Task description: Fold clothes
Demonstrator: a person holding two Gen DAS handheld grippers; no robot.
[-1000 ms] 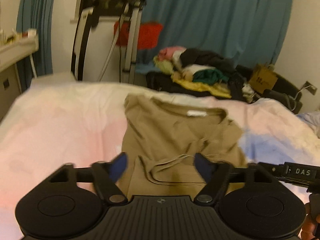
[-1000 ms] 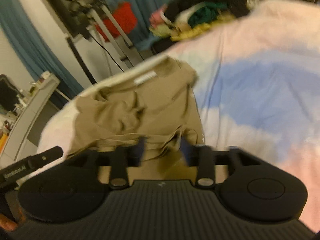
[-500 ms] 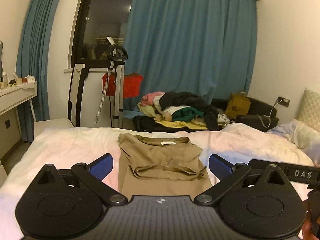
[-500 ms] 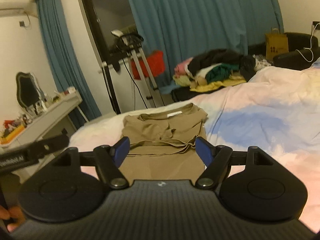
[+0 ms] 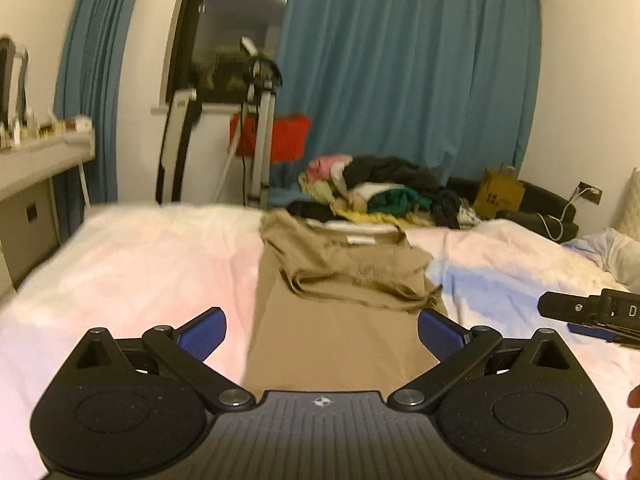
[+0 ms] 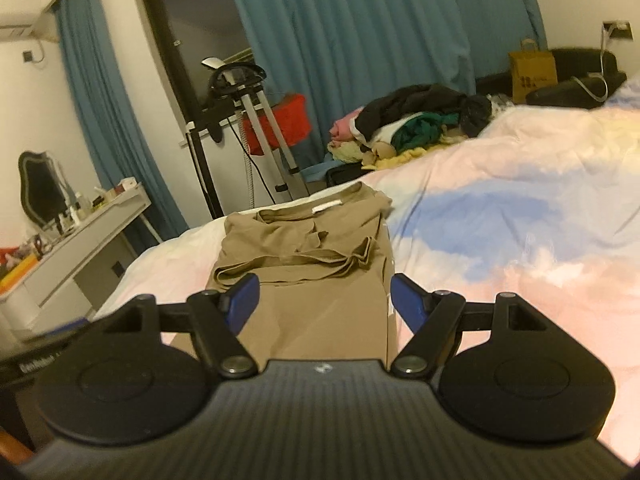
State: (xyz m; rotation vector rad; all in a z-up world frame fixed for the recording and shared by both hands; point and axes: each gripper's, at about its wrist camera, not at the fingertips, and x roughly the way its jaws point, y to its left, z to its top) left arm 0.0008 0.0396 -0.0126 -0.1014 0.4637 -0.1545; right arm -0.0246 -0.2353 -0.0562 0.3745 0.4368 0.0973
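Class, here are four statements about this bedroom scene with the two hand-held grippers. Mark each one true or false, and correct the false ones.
1. The tan shirt lies on the bed. True.
2. The left gripper is clamped on the shirt. False: its jaws stand open, pressing on nothing.
3. A pile of clothes sits beyond the bed. True.
4. The curtains are red. False: they are blue.
5. The right gripper holds a sock. False: it is open and holds nothing.
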